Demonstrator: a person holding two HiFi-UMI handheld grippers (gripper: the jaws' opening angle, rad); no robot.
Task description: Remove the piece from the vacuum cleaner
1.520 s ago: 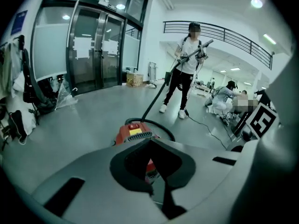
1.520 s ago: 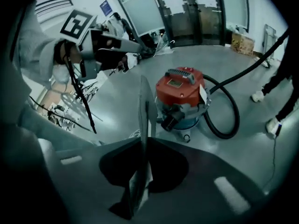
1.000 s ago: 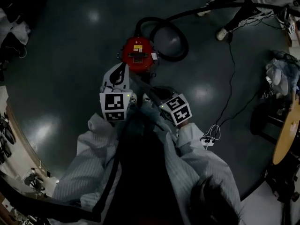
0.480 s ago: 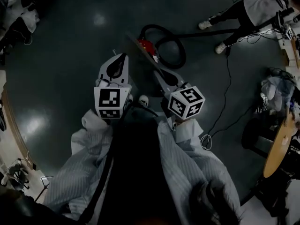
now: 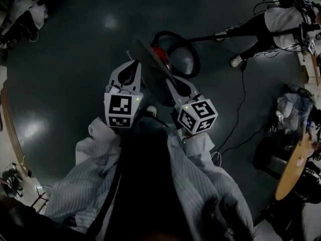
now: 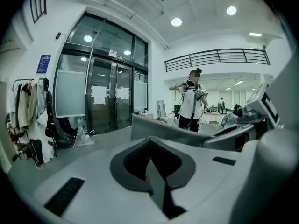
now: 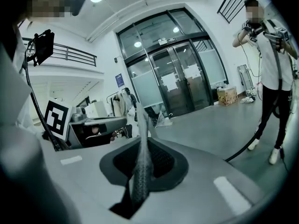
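The red vacuum cleaner (image 5: 159, 52) sits on the dark floor with its black hose (image 5: 186, 51) looped beside it. A flat grey piece (image 5: 153, 59) covers much of it in the head view. My right gripper (image 5: 170, 80) is shut on that piece, which shows edge-on as a thin mesh-textured panel (image 7: 141, 162) between the jaws. In the left gripper view the same piece (image 6: 163, 130) appears as a grey slab ahead. My left gripper (image 5: 134, 64) is held up beside the right one, shut with nothing in it (image 6: 150, 140).
A person (image 5: 281, 19) stands at the far right with a long wand, also seen as a person (image 7: 271, 55) before glass doors (image 7: 180, 83). A cable (image 5: 244, 99) trails over the floor to a plug strip (image 5: 216, 157). A round wooden table (image 5: 296, 164) is at right.
Both grippers have come up and apart. The grey piece has risen in the right gripper and now covers most of the red vacuum, which was in plain view one second ago.
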